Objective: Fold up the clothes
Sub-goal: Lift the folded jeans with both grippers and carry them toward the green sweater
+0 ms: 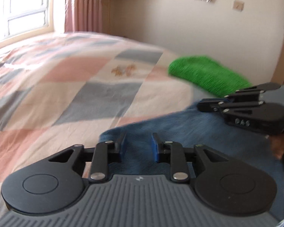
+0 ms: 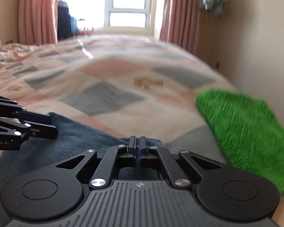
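Fingers (image 2: 47, 126) of left gripper (image 2: 53, 125) read "Robot.AI" (partly cut).

We see both views from low over the bed (image 1: 70, 87), each looking forward along its own fingers. The left wrist view faces the far wall, with the window (image 1: 24, 5) at upper left; the right wrist view faces the window (image 2: 126, 3) squarely. Both share the blue garment (image 1: 179, 132), green cloth (image 2: 242, 128) and each other's gripper.
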`<state>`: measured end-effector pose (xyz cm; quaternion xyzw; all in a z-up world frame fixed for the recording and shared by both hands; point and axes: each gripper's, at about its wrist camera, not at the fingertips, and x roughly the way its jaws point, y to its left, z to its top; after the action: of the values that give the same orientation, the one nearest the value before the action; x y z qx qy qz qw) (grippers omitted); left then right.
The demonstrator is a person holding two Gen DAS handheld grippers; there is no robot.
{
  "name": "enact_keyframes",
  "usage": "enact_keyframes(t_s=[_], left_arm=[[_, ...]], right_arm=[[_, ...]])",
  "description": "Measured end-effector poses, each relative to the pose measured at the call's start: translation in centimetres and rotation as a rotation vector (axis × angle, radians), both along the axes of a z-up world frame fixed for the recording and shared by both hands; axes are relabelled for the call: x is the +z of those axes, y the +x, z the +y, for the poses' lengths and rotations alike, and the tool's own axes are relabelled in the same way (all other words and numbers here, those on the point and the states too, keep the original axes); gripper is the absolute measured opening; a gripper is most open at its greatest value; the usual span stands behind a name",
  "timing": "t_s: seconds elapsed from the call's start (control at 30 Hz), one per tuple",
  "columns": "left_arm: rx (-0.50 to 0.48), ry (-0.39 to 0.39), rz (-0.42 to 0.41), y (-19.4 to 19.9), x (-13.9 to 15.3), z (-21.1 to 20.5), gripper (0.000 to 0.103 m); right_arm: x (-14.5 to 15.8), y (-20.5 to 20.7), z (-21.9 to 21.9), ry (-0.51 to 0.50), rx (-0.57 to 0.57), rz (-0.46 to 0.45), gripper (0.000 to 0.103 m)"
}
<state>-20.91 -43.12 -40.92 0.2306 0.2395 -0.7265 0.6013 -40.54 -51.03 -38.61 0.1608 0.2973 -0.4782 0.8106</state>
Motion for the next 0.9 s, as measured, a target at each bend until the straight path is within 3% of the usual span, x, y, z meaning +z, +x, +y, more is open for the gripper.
enact_keyframes(t_s=[0.1, 0.2, 0.37, 0.4, 0.43, 0.63, 0.8, 0.9], left_arm=[[0.01, 0.024, -0.02, 0.1, -1.9, -1.3, 0.022], [0.01, 0.024, -0.048, -0.2, -1.8, -1.5, 0.022], [0.011, -0.001, -0.057, 0.3, 1.4, 1.1, 0.019], [0.01, -0.018, -0.058, 0.5, 2.6, 2.3, 0.019], [0.012, -0.032, -0.054, 0.6, 3.7, 3.6, 0.019], [-0.079, -0.051, 0.011, -1.6, 6.7, 12.3, 0.02], [-0.166, -0.036, -0.028, -6.9, 4.3, 17.6, 0.021], [-0.162, -0.038, -0.078, -9.1, 1.9, 18.9, 0.021]], right_arm=[[-1.8, -1.3, -2.1, 0.112, -0.032, -0.065, 0.0], [-2.4, -2.5, -3.4, 0.193, -0.059, -0.139, 0.0], [0.2, -6.3, -2.6, 0.231, -0.168, -0.362, 0.0], [1.4, -7.2, -1.6, 0.192, -0.206, -0.38, 0.007], [2.7, -8.2, -0.3, 0.154, -0.228, -0.371, 0.015], [5.2, -11.8, 10.1, 0.014, -0.214, -0.291, 0.027], [2.8, -10.5, 17.7, -0.091, -0.161, -0.185, 0.026], [0.7, -9.2, 19.4, -0.112, -0.129, -0.131, 0.024]])
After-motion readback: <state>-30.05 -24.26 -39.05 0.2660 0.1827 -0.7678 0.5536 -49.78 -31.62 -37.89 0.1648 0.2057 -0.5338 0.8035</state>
